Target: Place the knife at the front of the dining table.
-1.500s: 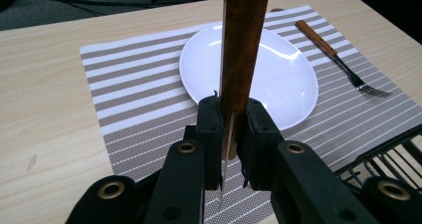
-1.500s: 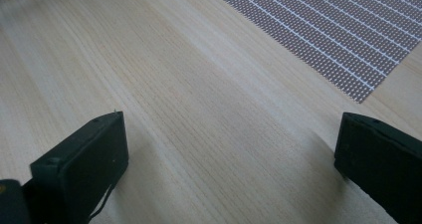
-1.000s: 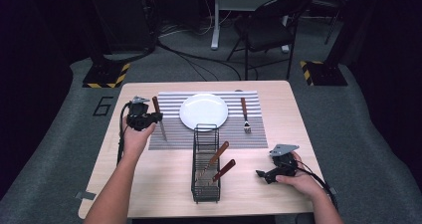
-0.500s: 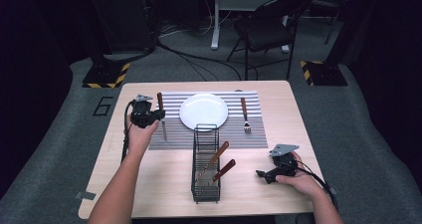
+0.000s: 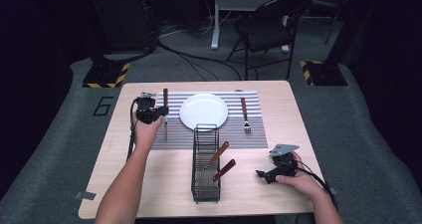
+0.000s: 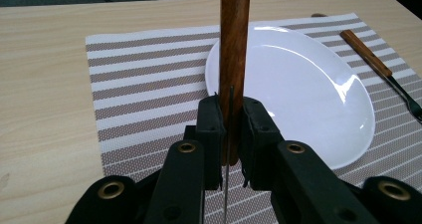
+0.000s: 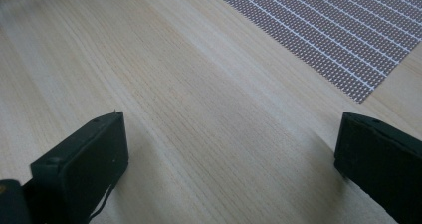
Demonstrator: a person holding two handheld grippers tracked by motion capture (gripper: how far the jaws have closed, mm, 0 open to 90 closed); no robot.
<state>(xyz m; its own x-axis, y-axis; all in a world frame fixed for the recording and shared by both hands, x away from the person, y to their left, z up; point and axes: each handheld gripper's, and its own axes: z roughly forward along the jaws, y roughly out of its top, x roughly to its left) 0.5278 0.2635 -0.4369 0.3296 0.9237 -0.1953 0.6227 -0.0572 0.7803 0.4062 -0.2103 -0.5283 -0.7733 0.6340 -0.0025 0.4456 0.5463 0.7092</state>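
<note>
The left gripper (image 5: 158,111) has its fingers (image 6: 211,129) clamped on a wooden-handled knife (image 6: 234,59), held near the striped placemat (image 5: 171,134) at its left strip; in the high view the handle points to 12 o'clock and the thin blade (image 5: 166,129) runs down toward 6 o'clock. Just beside it, at its 3 o'clock, sits the white plate (image 5: 203,111), apart from the knife. Beyond the plate at 3 o'clock lies a fork (image 5: 244,114) with a wooden handle, flat on the placemat. At 6 o'clock from the plate, a black wire caddy (image 5: 206,164) stands on the surface (image 5: 259,194), touching the placemat's near edge, with two more wooden handles (image 5: 221,162) leaning out to its right; it stands between the two hands.

The right gripper (image 5: 271,173) rests low on the bare surface at 4 o'clock from the caddy, its fingers (image 7: 82,164) wide apart with nothing between them, the placemat's corner at its 1 o'clock.

Open room lies left of the placemat, out to the surface's left edge, and along the near edge on either side of the caddy
</note>
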